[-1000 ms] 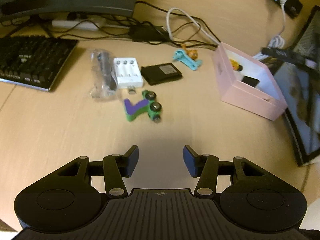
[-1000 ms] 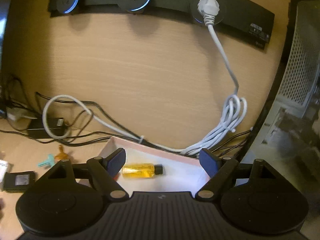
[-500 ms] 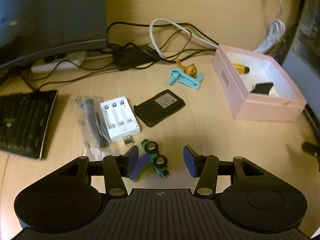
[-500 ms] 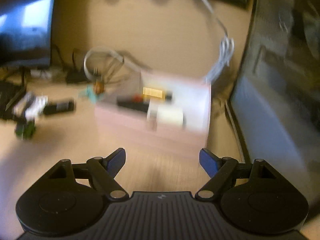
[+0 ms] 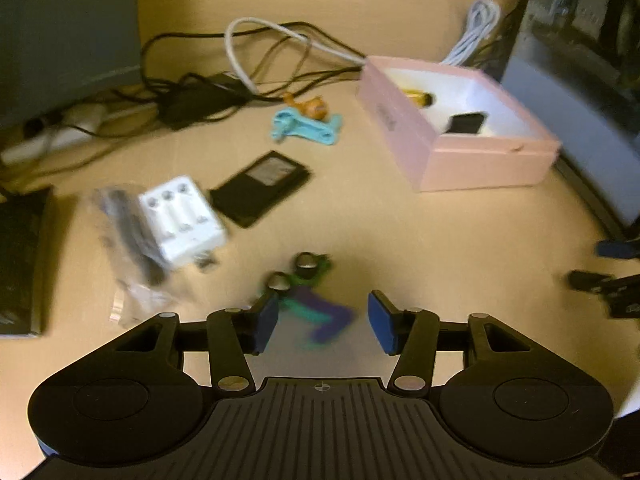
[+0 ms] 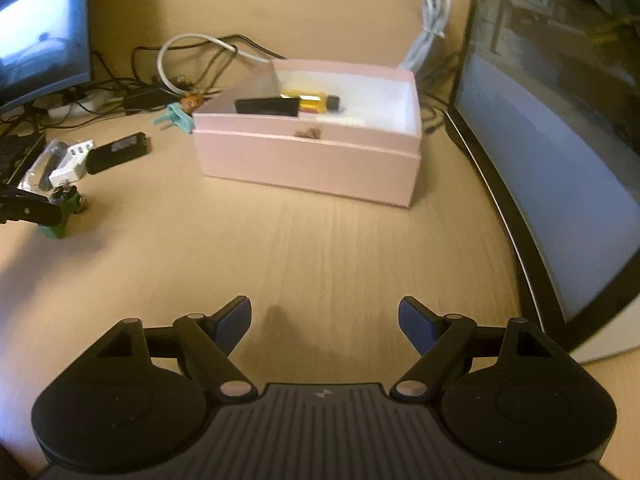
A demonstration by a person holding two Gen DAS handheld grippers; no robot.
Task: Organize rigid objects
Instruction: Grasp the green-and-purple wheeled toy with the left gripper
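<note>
A green and purple wheeled toy [image 5: 308, 296] lies on the wooden desk between the fingers of my left gripper [image 5: 323, 322]. That gripper is open; the toy sits close to the left pad, with a gap on the right. The same toy [image 6: 64, 212] shows at the left edge of the right wrist view. My right gripper [image 6: 325, 322] is open over bare desk, with nothing between its fingers. Ahead of it stands the pink box [image 6: 308, 164], holding a yellow bottle [image 6: 312, 102] and a flat black item [image 6: 266, 106]. In the left wrist view the pink box [image 5: 460, 160] is at upper right.
A white charger [image 5: 182, 218], a black battery pack [image 5: 260, 188], a bagged dark item [image 5: 128, 232], a teal part [image 5: 308, 128] and an orange figurine [image 5: 312, 106] lie on the desk. Cables [image 5: 240, 64] run behind, a keyboard [image 5: 20, 260] sits left, and a monitor [image 6: 560, 160] stands right.
My left gripper has rolled and closed in on the green toy, which now lies between its fingers. My right gripper has drawn back from over the pink box and sunk toward the desk.
</note>
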